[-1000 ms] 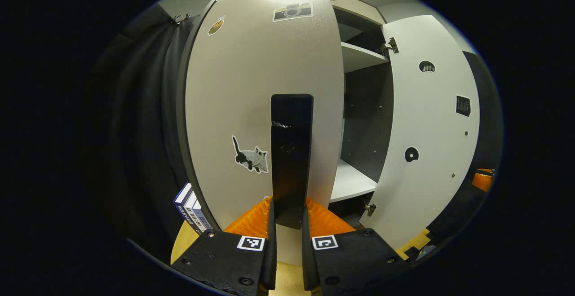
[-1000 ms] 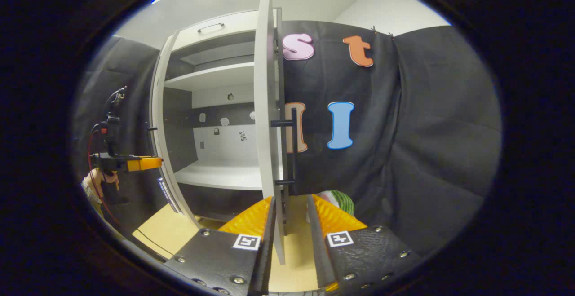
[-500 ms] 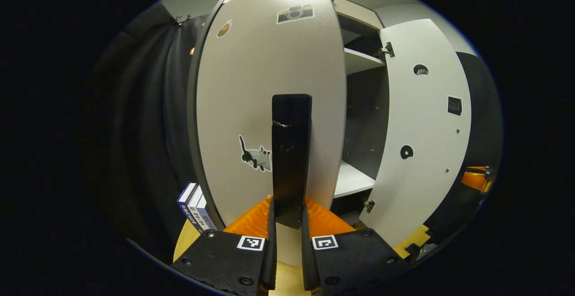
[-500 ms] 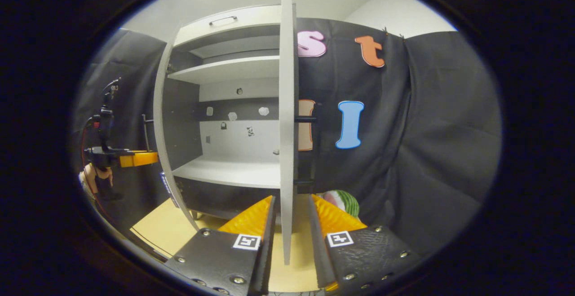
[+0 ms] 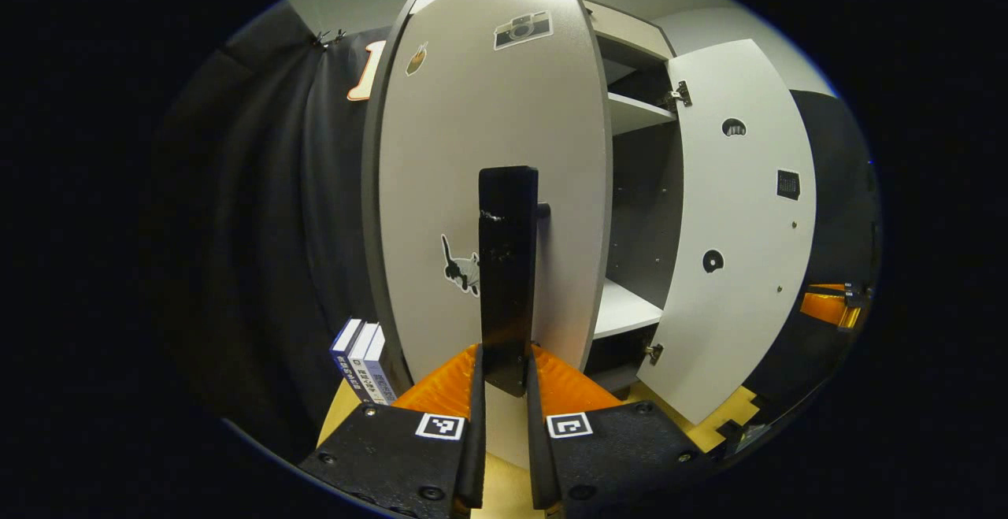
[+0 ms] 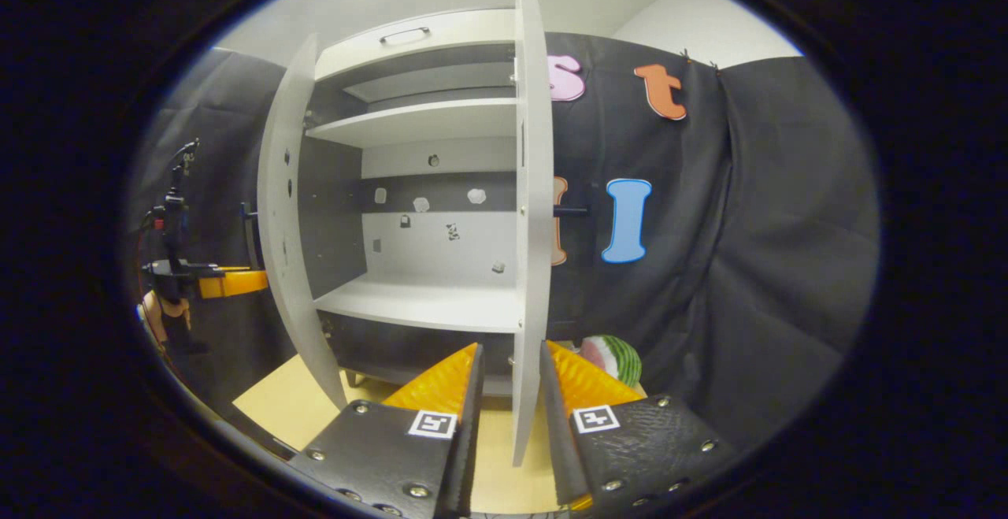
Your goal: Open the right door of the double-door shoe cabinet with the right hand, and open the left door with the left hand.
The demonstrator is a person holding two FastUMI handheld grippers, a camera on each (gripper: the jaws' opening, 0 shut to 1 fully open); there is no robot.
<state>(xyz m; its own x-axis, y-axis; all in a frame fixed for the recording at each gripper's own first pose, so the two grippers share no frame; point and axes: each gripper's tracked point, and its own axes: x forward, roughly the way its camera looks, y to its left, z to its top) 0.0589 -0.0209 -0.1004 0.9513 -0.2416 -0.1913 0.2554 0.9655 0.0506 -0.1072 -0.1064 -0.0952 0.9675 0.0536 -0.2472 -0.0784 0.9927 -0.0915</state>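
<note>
The left door (image 5: 488, 149), grey with stickers, stands swung out in the left gripper view. My left gripper (image 5: 504, 350) is shut on its black bar handle (image 5: 508, 267). The right door (image 5: 740, 227) hangs open beyond it, with my right gripper (image 5: 827, 306) at its far edge. In the right gripper view the right door (image 6: 534, 188) is edge-on between the fingers of my right gripper (image 6: 508, 350), with a gap on the left side. Its handle (image 6: 573, 210) sticks out behind. The left door (image 6: 283, 227) and left gripper (image 6: 228, 283) show at the left.
Inside the cabinet are white shelves (image 6: 425, 302) with small stickers on the back wall. Upright books (image 5: 362, 357) stand left of the cabinet. A watermelon-patterned ball (image 6: 614, 355) lies at its right. The cabinet rests on a yellow surface (image 6: 283, 401).
Both doors have swung further open. The left door has turned more edge-on with my left gripper still on its handle. The right door's handle has passed behind the door edge.
</note>
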